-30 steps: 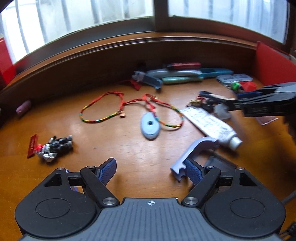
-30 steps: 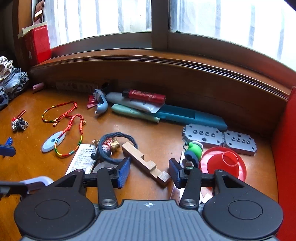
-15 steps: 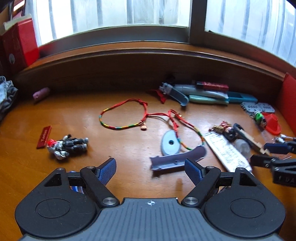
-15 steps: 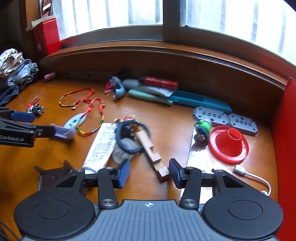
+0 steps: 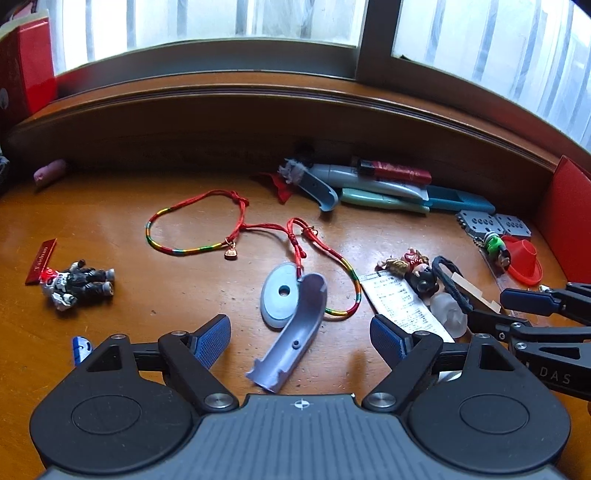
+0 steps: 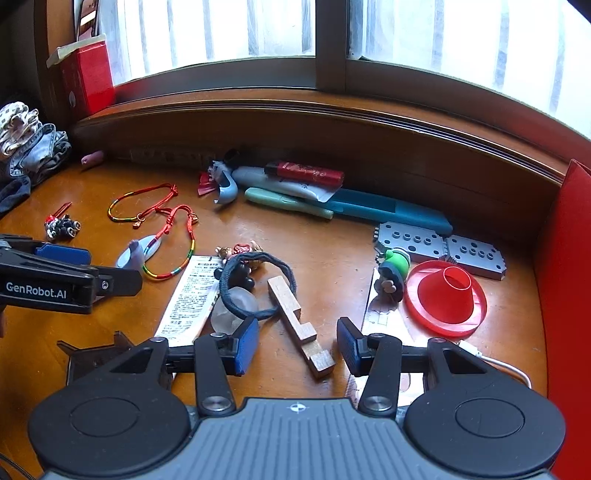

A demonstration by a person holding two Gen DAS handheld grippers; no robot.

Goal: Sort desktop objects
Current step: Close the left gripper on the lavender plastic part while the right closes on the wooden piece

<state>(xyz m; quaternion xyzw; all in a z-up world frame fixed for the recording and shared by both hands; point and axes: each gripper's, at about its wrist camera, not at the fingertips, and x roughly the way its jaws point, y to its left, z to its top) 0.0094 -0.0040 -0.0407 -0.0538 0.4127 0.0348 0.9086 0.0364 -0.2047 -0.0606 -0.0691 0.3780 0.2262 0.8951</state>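
Left gripper, jaws apart, hovers over a curved grey-blue plastic piece lying loose on the wooden tabletop against a pale oval disc. Right gripper, jaws apart, straddles a notched wooden block. Likely next: a centred grasp.

Home setting: wooden desk under curtained window; folded clothes, trinkets scattered.

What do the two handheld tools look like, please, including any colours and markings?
Both are matte black, with twin round discs, a ribbed grey centre plate and blue textured pads. The left tool reads "GenRobot.AI" on its side; the right tool shows "DAS".
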